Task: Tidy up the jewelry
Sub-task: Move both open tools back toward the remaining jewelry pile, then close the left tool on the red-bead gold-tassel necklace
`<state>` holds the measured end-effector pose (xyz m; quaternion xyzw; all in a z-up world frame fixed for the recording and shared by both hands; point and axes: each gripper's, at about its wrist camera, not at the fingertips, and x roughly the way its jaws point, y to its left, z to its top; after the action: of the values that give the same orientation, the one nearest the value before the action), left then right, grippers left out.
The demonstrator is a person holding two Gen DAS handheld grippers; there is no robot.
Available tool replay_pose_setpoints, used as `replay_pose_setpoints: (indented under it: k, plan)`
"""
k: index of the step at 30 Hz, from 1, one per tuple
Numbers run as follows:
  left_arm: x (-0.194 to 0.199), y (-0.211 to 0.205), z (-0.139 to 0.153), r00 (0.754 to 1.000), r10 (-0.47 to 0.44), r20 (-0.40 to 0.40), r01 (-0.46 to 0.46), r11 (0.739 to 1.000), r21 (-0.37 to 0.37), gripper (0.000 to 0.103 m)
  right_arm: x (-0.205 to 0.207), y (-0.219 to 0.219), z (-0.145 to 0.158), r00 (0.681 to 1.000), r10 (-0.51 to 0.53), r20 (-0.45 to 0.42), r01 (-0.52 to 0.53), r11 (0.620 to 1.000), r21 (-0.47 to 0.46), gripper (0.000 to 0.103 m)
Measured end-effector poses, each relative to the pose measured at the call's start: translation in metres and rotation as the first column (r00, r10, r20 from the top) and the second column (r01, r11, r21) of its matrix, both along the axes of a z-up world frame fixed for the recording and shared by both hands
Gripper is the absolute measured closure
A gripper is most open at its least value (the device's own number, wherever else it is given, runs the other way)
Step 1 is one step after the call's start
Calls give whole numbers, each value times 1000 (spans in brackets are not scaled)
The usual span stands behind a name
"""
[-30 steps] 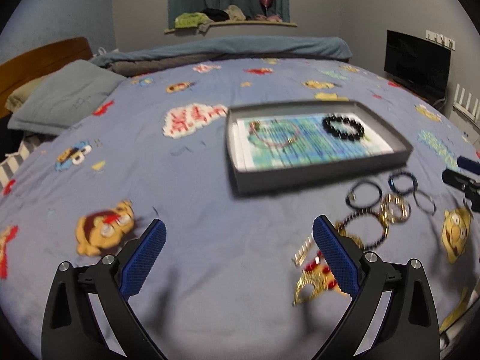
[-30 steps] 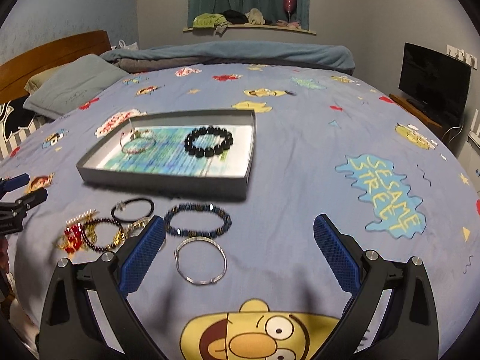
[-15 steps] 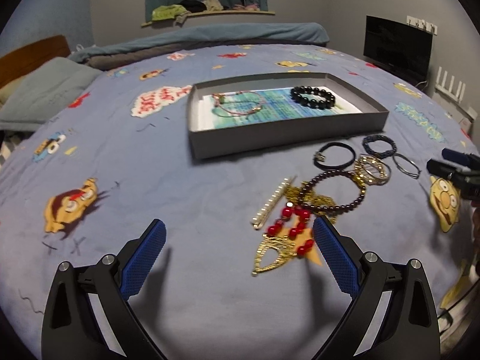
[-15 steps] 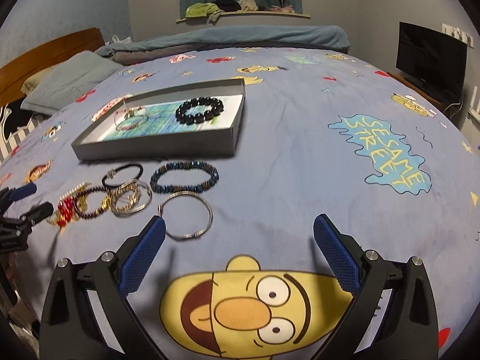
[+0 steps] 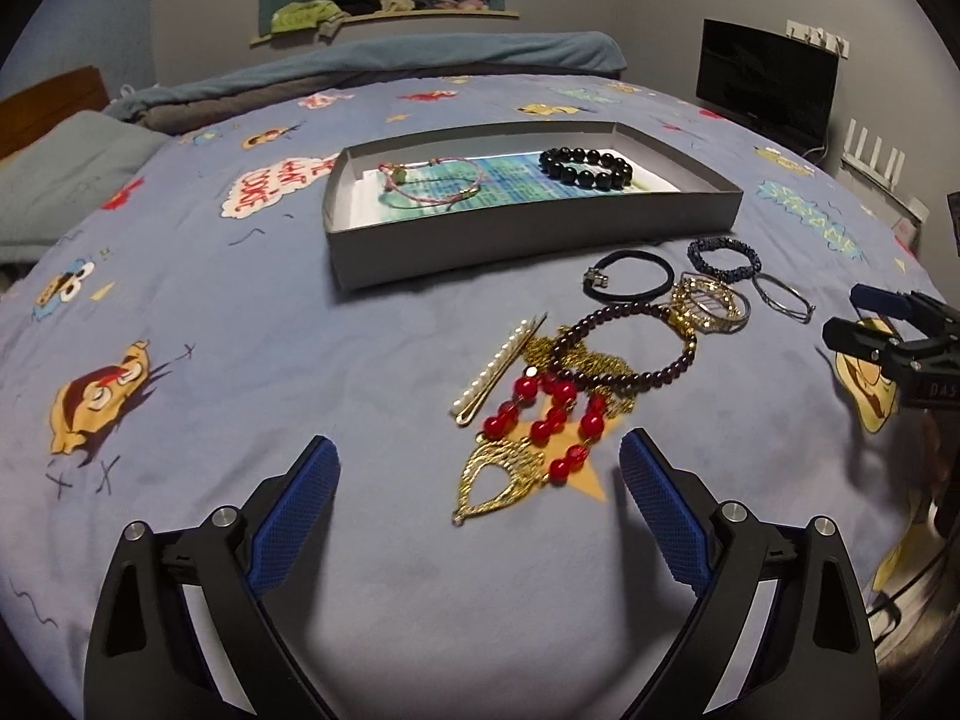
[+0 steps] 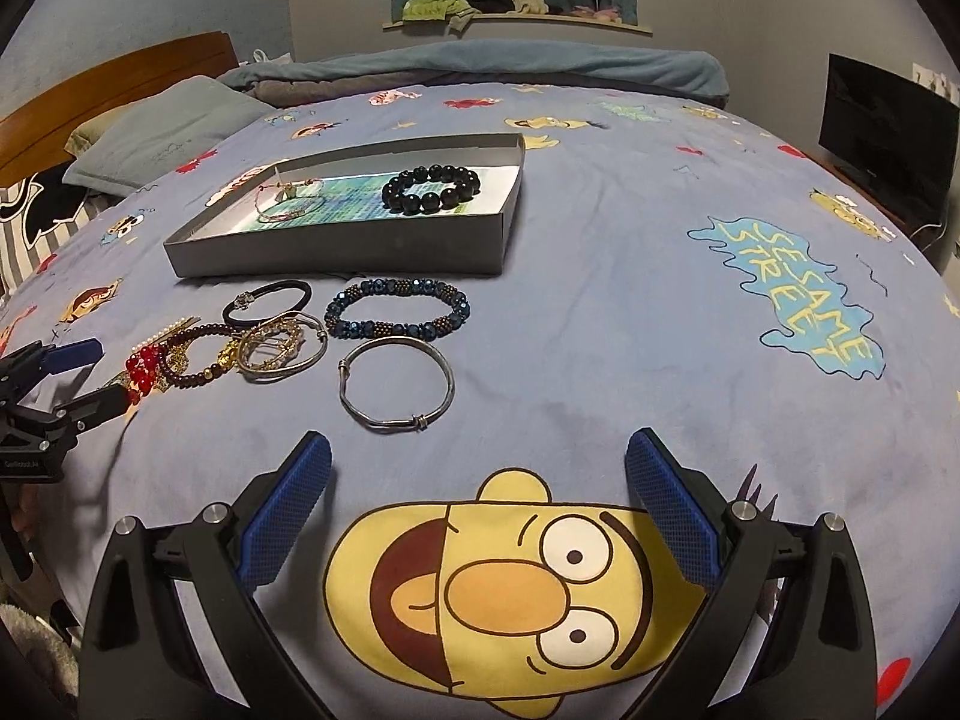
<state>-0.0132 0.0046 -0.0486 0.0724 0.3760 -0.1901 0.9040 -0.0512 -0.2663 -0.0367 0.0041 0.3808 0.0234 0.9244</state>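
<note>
A grey shallow box [image 5: 528, 240] [image 6: 336, 255] lies on the bed, holding a black bead bracelet [image 5: 585, 167] [image 6: 432, 188] and a pink cord bracelet [image 5: 429, 180] [image 6: 288, 198]. In front of it lies loose jewelry: a red-bead gold earring [image 5: 528, 438], a pearl hair clip [image 5: 495, 372], a dark bead bracelet [image 5: 624, 348], a black band [image 5: 630, 276] [image 6: 267, 300], gold bangles [image 5: 708, 306] [image 6: 279, 348], a blue bead bracelet [image 6: 396, 315] and a silver bangle [image 6: 393, 384]. My left gripper [image 5: 477, 480] is open just before the earring. My right gripper [image 6: 477, 471] is open, just short of the silver bangle.
The blue cartoon-print bedspread [image 6: 630, 330] covers the bed. A grey pillow [image 6: 162, 132] and wooden headboard [image 6: 114, 78] are at the far left, a rolled blanket [image 5: 390, 66] at the back, a dark monitor [image 6: 882, 138] at the right.
Both grippers moved forward and lower toward the loose jewelry. The left one swung right, so the earring now lies between its fingers. Both stayed open.
</note>
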Motion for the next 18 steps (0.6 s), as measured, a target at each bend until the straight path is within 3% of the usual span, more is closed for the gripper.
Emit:
replay_pose_setpoints:
  k: [4, 8, 10, 15, 18]
  plan:
    - [3, 5, 2, 1000, -14, -22, 13, 999, -30, 41, 1, 1, -1, 1000, 4, -4, -4, 1000, 1, 5]
    - [0, 7, 4, 999, -37, -22, 36, 998, -42, 43, 0, 4, 1, 1000, 14, 1, -14, 1000, -6, 5]
    - [-1, 8, 2, 998, -53, -32, 51, 997, -49, 57, -1, 5, 1, 1000, 16, 5, -15, 1000, -9, 5]
    - [1, 9, -1, 996, -64, -57, 60, 996, -61, 68, 1, 7, 1, 1000, 18, 0, -18, 1000, -6, 5]
    - [1, 10, -3, 995, -73, -73, 69, 995, -66, 68, 0, 9, 1, 1000, 25, 2, -25, 1000, -11, 5]
